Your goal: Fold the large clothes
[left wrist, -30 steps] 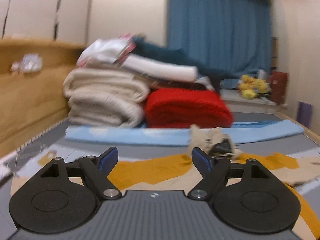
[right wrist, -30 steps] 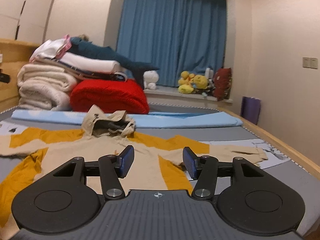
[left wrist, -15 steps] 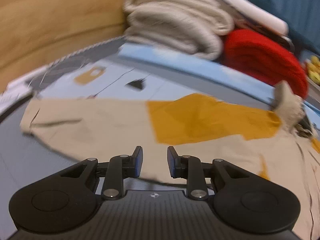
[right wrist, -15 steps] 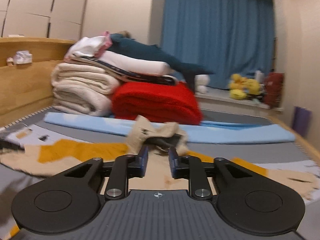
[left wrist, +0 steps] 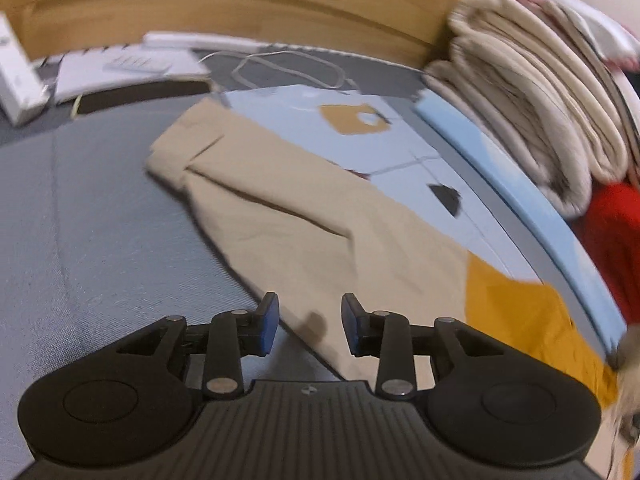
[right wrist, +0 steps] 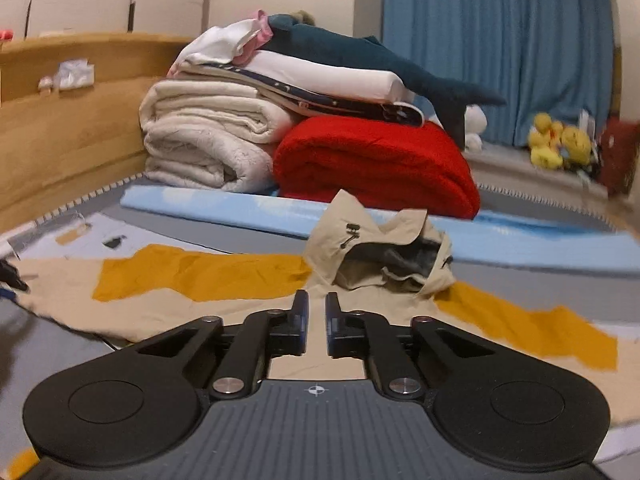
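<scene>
A beige and mustard hooded jacket (right wrist: 224, 280) lies flat on the grey bed (left wrist: 80, 240), its sleeves stretched left and right, its hood (right wrist: 380, 252) toward the far folded blankets (right wrist: 208, 140). The left gripper (left wrist: 308, 320) hovers over the left sleeve (left wrist: 300, 216), jaws moderately apart and empty. The right gripper (right wrist: 316, 316) is narrowly open above the jacket's body, holding nothing.
</scene>
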The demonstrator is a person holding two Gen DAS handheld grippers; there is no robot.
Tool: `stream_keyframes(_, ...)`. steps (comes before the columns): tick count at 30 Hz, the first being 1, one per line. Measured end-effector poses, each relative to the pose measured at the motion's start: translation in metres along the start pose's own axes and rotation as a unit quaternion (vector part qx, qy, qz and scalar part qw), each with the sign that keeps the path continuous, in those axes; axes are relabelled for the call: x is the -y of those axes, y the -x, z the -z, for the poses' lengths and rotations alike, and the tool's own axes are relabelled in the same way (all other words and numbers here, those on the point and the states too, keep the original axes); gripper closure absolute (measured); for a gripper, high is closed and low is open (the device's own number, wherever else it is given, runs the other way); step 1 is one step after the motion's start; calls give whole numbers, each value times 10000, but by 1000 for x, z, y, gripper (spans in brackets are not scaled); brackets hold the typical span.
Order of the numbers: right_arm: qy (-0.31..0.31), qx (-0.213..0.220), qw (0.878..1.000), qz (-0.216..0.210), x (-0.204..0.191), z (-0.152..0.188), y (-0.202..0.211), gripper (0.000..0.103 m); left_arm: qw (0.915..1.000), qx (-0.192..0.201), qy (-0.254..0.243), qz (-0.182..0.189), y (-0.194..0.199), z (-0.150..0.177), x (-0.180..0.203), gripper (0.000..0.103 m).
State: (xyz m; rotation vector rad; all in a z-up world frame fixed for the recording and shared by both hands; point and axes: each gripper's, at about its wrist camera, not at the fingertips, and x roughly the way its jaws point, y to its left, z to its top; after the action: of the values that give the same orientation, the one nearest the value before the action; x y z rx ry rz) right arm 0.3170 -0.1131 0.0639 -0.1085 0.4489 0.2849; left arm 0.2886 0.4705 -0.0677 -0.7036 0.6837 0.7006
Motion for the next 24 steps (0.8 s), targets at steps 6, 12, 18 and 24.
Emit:
stream_keyframes(6,-408,-369,9985,-58,16,-4,-15,95,9968,57,783,-144,-12,-18,-26,58)
stream_keyframes(12,-511,-540,9972,-103,16,-2,-21,95,9902,27,1395,-59,-23,-19,-48,58)
stream_keyframes(18,-665,-702,9951,-201,14,2,-23,95,9859,127,1668,35,-24,-23,-52,61)
stream_keyframes(24,-735,-789,9941,-110,21,6,-22,103,9880,327,1511,-70,-25,-18,-38,102)
